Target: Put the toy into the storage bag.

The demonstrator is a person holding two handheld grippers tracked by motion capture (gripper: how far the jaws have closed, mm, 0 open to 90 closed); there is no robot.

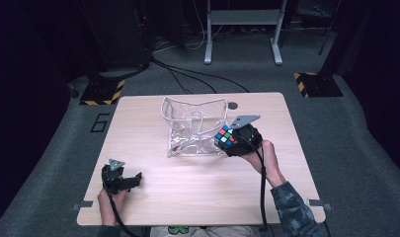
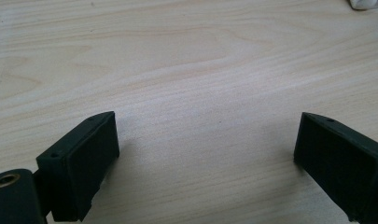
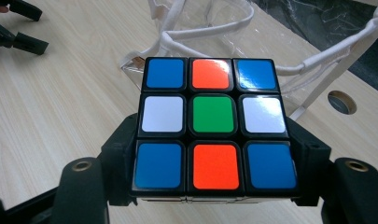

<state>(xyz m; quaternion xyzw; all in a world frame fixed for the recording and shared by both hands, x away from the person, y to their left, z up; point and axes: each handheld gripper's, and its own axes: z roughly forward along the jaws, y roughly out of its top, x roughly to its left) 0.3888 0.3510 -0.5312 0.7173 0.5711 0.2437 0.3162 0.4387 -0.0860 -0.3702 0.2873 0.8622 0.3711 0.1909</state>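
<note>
While clamping cube, right tool raised.

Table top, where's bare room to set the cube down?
Bare wood lies between the left gripper and the clear bag, and along the near edge of the table. It is crowded where the right gripper holds the cube against the bag.

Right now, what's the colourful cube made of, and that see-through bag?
The cube looks like hard plastic: black frame, glossy coloured tiles catching light. The bag seems soft clear plastic, maybe vinyl, with white edging; it sags and wrinkles, and the table shows through it.
</note>
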